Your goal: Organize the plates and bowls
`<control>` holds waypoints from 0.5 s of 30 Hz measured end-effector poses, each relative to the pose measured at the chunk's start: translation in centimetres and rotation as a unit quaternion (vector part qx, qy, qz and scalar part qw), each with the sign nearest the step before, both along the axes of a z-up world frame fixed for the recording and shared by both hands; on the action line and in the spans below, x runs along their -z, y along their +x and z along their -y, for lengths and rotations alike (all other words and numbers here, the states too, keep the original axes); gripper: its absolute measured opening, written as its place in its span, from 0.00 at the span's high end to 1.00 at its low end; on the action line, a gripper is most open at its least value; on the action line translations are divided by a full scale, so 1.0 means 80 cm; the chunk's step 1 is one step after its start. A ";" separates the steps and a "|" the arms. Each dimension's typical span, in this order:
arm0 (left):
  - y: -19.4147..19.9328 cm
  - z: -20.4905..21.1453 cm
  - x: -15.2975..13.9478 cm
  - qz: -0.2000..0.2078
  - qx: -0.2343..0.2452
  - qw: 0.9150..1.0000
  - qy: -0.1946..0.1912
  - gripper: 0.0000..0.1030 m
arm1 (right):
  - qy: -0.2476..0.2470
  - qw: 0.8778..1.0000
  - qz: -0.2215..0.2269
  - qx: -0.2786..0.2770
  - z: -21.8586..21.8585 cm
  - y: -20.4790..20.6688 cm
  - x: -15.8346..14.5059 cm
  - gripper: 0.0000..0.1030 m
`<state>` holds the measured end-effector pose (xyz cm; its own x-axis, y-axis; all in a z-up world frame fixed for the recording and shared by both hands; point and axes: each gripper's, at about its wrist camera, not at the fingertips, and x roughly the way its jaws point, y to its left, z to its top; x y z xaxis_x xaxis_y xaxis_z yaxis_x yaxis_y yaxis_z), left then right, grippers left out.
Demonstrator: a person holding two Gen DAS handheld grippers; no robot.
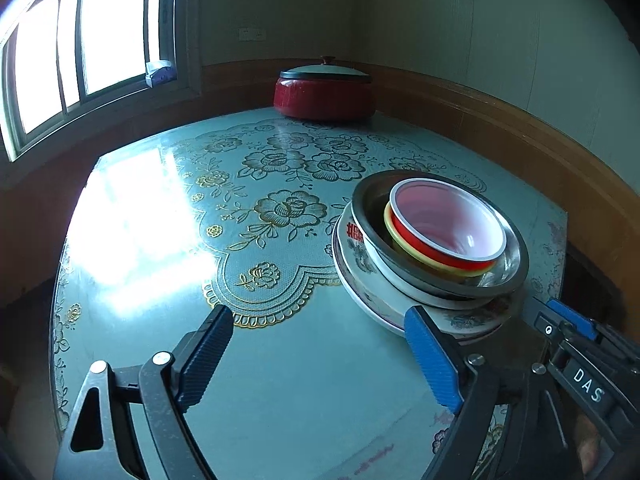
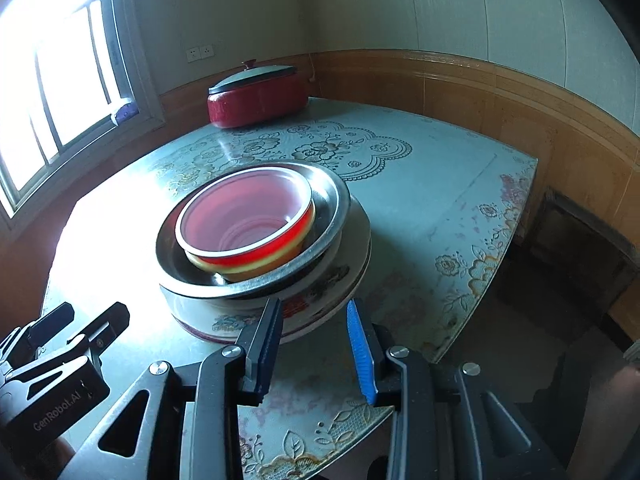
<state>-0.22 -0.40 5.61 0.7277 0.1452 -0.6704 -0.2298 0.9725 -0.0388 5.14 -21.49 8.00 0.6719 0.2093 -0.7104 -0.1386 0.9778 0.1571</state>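
Note:
A stack of dishes stands on the table (image 1: 280, 360). At the bottom are floral plates (image 1: 372, 300) (image 2: 320, 280). On them sits a steel bowl (image 1: 508, 272) (image 2: 328, 200). Inside it a red bowl (image 1: 444, 224) (image 2: 248, 216) rests in a yellow one (image 2: 240, 268). My left gripper (image 1: 320, 320) is open and empty, just left of the stack. My right gripper (image 2: 314, 312) is open at the near rim of the plates, holding nothing. The right gripper also shows in the left wrist view (image 1: 572, 320), and the left gripper in the right wrist view (image 2: 68, 328).
A red pot with a grey lid (image 1: 324, 88) (image 2: 256, 96) stands at the far edge of the table. A window (image 1: 80, 52) is on the left. The wall with wood panelling (image 2: 520, 100) runs behind and to the right. The table's right edge (image 2: 500, 256) drops to a dark floor.

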 end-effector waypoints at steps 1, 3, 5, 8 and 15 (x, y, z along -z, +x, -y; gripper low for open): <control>-0.001 -0.002 0.000 0.002 -0.001 1.000 -0.002 0.12 | 0.000 1.000 0.000 0.000 -0.001 0.000 0.000 0.68; -0.001 -0.004 -0.001 0.006 -0.003 1.000 -0.006 0.06 | 0.000 1.000 0.002 0.001 -0.003 -0.001 0.000 0.68; -0.003 -0.004 -0.003 0.013 0.003 1.000 -0.011 0.00 | 0.001 1.000 0.003 0.002 -0.005 -0.003 0.000 0.68; -0.006 -0.002 -0.007 0.026 0.009 1.000 -0.010 0.00 | 0.001 1.000 0.006 0.004 -0.007 -0.003 -0.002 0.68; -0.007 -0.001 -0.010 0.036 0.025 0.999 -0.002 0.00 | 0.000 1.000 0.010 0.009 -0.011 -0.002 -0.006 0.68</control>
<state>-0.78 -0.32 6.39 0.7805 0.1042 -0.6163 -0.1768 0.9826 -0.0577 5.01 -20.60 8.45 0.6892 0.1979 -0.6970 -0.1250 0.9800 0.1547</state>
